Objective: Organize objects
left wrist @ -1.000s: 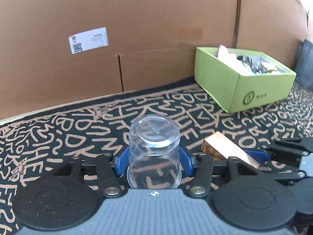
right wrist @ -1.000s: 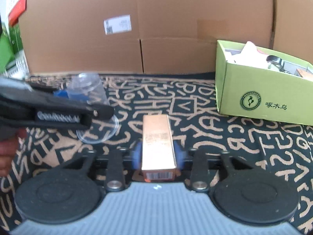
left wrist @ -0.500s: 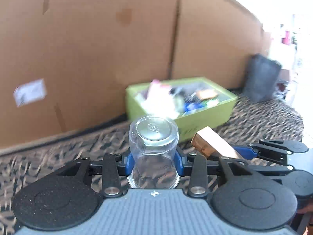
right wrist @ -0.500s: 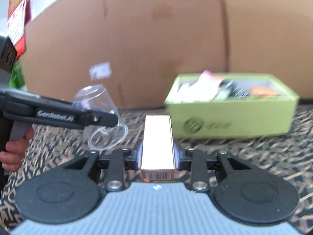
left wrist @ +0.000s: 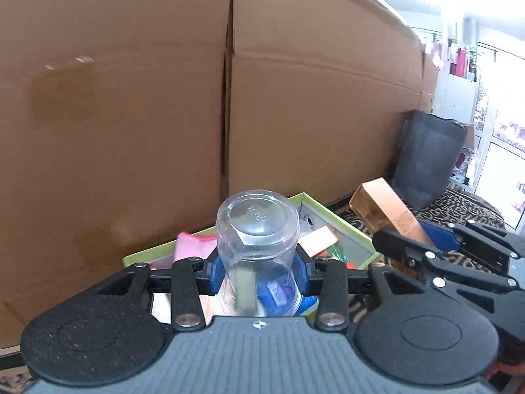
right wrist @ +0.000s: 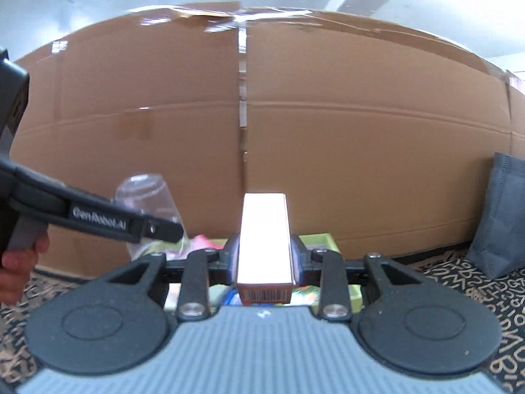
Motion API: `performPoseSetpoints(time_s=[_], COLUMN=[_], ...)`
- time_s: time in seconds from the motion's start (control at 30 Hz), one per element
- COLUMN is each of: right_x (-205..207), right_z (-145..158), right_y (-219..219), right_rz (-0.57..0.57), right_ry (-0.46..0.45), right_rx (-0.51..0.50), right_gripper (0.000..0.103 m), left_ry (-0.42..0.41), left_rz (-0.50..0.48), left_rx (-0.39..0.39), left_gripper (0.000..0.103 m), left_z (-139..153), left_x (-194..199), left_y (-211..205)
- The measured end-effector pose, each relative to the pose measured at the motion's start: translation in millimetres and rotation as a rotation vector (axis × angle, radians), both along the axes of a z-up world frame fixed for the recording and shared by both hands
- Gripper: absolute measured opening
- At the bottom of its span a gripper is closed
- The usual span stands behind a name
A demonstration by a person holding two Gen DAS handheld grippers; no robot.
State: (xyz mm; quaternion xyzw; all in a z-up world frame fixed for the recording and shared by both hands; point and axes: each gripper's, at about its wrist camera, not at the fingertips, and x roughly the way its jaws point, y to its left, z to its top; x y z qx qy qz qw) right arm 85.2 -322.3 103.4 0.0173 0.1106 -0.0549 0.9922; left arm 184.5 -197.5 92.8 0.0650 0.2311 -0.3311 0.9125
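My left gripper (left wrist: 258,271) is shut on a clear plastic cup (left wrist: 257,239), held upside down with its base pointing forward, above the green box (left wrist: 347,226). That cup (right wrist: 147,197) also shows at the left of the right wrist view, behind the left gripper's black arm. My right gripper (right wrist: 264,259) is shut on a long copper-coloured carton (right wrist: 264,239) with a barcode on its near end. The same carton (left wrist: 387,210) sticks up at the right of the left wrist view. The green box (right wrist: 320,239) lies just below and ahead of the right gripper, mostly hidden.
A tall cardboard wall (left wrist: 164,98) stands right behind the green box, which holds several small items. A dark fabric bag (left wrist: 426,161) leans against the wall at the right. The patterned black-and-tan cloth (right wrist: 459,279) covers the surface. A person's hand (right wrist: 16,269) holds the left gripper's handle.
Both grippers have risen off the patterned cloth and travelled to the green box, carrying the cup and the carton. The left jaws have closed in tighter on the cup.
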Motion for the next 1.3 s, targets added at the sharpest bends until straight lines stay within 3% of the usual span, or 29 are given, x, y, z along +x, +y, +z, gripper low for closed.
performPoseSetpoints(time_s=[0.2, 0.27, 0.3, 0.33, 0.37, 0.4, 0.5, 0.53, 0.67, 1.03, 1.3], right_x=[56.4, 71.9, 79.7, 86.4, 91.0, 91.9, 80.8, 75.8, 57.9, 17.6, -44.3], right_z=[-23.6, -35.4, -42.2, -49.0, -55.3, -60.0, -71.3, -72.7, -77.2, -60.8, -57.2], right_y=[-18.5, -18.0, -16.3, -13.4, -9.1, -5.6, 5.3, 7.1, 9.2, 12.8, 14.4], right_rz=[-0.017, 0.005, 0.034, 0.064, 0.075, 0.074, 0.059, 0.05, 0.019, -0.018, 0.03], right_ry=[0.053, 0.072, 0.08, 0.093, 0.114, 0.12, 0.096, 0.086, 0.054, 0.065, 0.182], right_rx=[0.009, 0.023, 0.023, 0.016, -0.001, -0.022, -0.089, -0.097, -0.072, -0.043, -0.005], right_gripper=[0.03, 0.031, 0.031, 0.039, 0.059, 0.067, 0.076, 0.084, 0.101, 0.103, 0.103], left_ry=[0.007, 0.012, 0.012, 0.016, 0.021, 0.025, 0.02, 0.009, -0.035, -0.04, 0.015], left_rz=[0.041, 0.069, 0.078, 0.088, 0.101, 0.107, 0.093, 0.095, 0.109, 0.188, 0.274], left_rx=[-0.014, -0.05, -0.052, -0.046, -0.038, -0.03, -0.003, 0.004, 0.019, -0.045, -0.096], left_gripper=[0.047, 0.053, 0.067, 0.079, 0.08, 0.08, 0.082, 0.083, 0.086, 0.09, 0.098], left_z=[-18.8, -25.8, -29.6, -33.5, -36.8, -39.8, -47.1, -49.4, -53.2, -46.3, -58.4], left_x=[30.0, 36.7, 39.4, 40.6, 39.2, 36.6, 23.4, 17.7, -4.3, -47.5, -107.8], left_y=[-19.6, -15.6, -13.8, -12.0, -9.6, -6.4, 4.5, 7.9, 14.8, 48.9, 64.9])
